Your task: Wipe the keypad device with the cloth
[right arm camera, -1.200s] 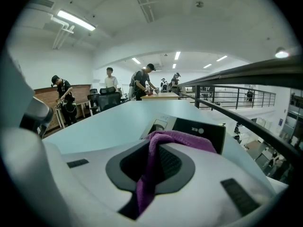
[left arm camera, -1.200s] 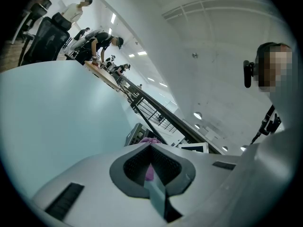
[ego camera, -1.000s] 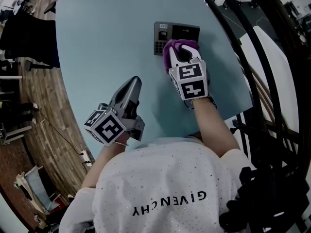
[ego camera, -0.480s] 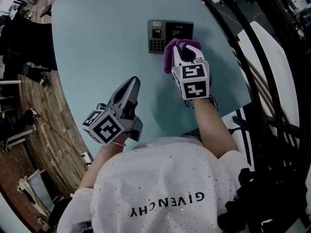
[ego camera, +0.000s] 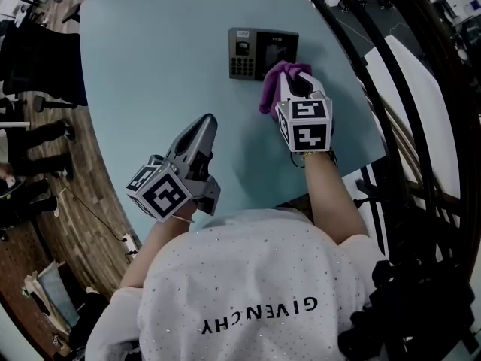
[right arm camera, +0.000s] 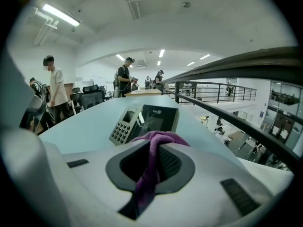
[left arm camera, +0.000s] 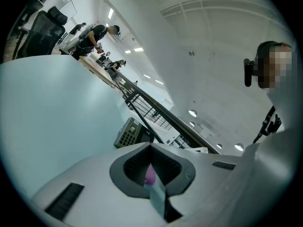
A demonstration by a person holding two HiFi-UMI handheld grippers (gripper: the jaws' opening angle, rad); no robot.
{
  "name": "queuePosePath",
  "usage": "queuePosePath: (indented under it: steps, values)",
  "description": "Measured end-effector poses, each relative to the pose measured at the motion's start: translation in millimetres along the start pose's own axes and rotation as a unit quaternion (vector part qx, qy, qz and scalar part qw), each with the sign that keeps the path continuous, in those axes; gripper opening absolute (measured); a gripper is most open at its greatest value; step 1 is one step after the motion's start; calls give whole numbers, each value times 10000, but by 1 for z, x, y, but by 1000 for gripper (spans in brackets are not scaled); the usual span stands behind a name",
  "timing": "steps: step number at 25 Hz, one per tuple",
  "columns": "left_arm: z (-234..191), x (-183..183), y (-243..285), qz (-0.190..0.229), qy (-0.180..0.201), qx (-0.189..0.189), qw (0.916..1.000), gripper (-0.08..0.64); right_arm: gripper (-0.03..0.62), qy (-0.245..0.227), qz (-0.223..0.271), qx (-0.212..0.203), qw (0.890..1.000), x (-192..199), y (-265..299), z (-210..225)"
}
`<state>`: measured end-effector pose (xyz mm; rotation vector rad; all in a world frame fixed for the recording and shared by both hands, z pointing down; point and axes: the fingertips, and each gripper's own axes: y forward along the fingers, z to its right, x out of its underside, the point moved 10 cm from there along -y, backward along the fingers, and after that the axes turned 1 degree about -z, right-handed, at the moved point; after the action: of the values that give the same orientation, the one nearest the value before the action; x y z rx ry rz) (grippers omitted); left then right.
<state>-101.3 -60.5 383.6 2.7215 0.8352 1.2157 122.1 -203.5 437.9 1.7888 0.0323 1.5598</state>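
pale blue table (ego camera: pixel 150 66) | railing (right arm camera: pixel 236 63) right | left fingers (ego camera: pixel 197 138) closed | right fingers (right arm camera: pixel 203 183) grip cloth (ego camera: pixel 269 92)

The cloth (right arm camera: pixel 150 171) pinched in the right gripper (right arm camera: pixel 154 150) is soft, fuzzy fabric. Just ahead, the keypad device (right arm camera: pixel 158 119) is dark plastic, its panel glossy; the table (ego camera: pixel 150 66) is smooth and matt.

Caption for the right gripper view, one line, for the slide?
Right tongs shut on a purple cloth, with the keypad device just ahead on a pale blue table.
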Motion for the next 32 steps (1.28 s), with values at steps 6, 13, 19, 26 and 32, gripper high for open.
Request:
queuePosePath:
  steps: [6,13,19,26,32]
  values:
    - [1,2,0,10,-37,33,10000,5,26,64,-89,118,9999,5,-1,6]
    - [4,2,-11,68,-40,11,10000,5,26,287,-174,319,9989,16,-6,15]
    - [2,2,-19,97,63,-87,9999,5,26,463,-266,434,9976,17,-7,18]
    - [-9,3,-15,110,166,-203,9996,5,28,140,149,-112,9997,4,2,-6]
    - [-11,6,-31,182,96,-261,9994,5,28,-23,127,-508,9986,0,5,-35]
